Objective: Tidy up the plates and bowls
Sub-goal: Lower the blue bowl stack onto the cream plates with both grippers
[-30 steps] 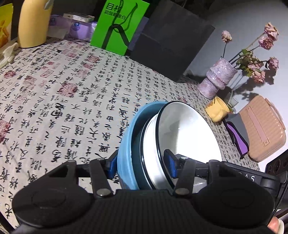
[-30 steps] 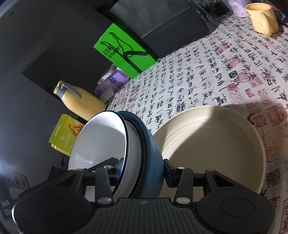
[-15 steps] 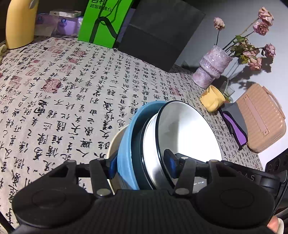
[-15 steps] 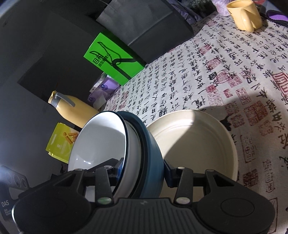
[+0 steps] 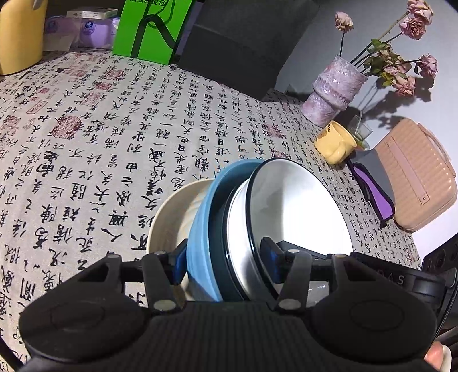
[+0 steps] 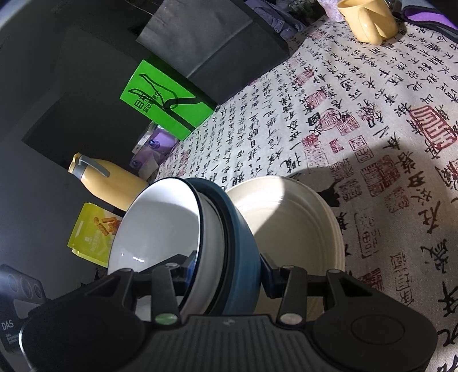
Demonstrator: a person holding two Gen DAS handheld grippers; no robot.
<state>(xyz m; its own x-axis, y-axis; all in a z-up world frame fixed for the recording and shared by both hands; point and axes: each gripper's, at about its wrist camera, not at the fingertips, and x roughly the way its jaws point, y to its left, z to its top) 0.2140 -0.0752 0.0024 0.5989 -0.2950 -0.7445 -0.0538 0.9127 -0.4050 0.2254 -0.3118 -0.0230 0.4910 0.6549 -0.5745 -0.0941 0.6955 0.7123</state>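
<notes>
Bowls, white bowl (image 5: 289, 206) nested in blue bowl (image 5: 200, 229), are clamped by your left gripper (image 5: 223, 257) and right gripper (image 6: 226, 269) above the cream bowl (image 6: 289, 217); judged next: lower them squarely in.

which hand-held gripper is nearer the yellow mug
Right, probably. The right hand-held gripper clamps the nested bowls on the side of the yellow mug; the left hand-held gripper clamps them on the side away from it.

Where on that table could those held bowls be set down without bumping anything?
Bare tablecloth stretches between the cream plate and the green box. It is crowded near the yellow mug, vase and pink case.
</notes>
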